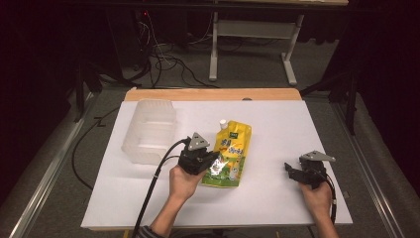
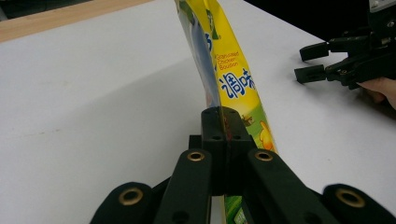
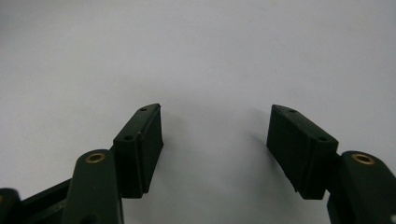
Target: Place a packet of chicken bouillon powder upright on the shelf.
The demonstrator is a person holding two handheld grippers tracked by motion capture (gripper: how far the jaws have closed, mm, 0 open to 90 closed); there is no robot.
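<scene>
The left gripper is clamping the lower edge of the yellow chicken bouillon pouch near the white table's middle. The right gripper is resting apart, jaws spread. A clear plastic container is sitting farther left.

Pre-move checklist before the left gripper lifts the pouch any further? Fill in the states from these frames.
1. Left gripper shut on the yellow pouch: ok, jaws closed on its edge.
2. Pouch cap on: ok, the white cap sits on the spout.
3. Grip secure enough for a full lift: cannot tell, only a thin edge is pinched.
4. Right gripper free to help: ok, jaws open with nothing between them, over bare table.
5. Clear bin upright and open: ok, it stands left of the pouch.
6. Bin contents: cannot tell, its walls are translucent.
</scene>
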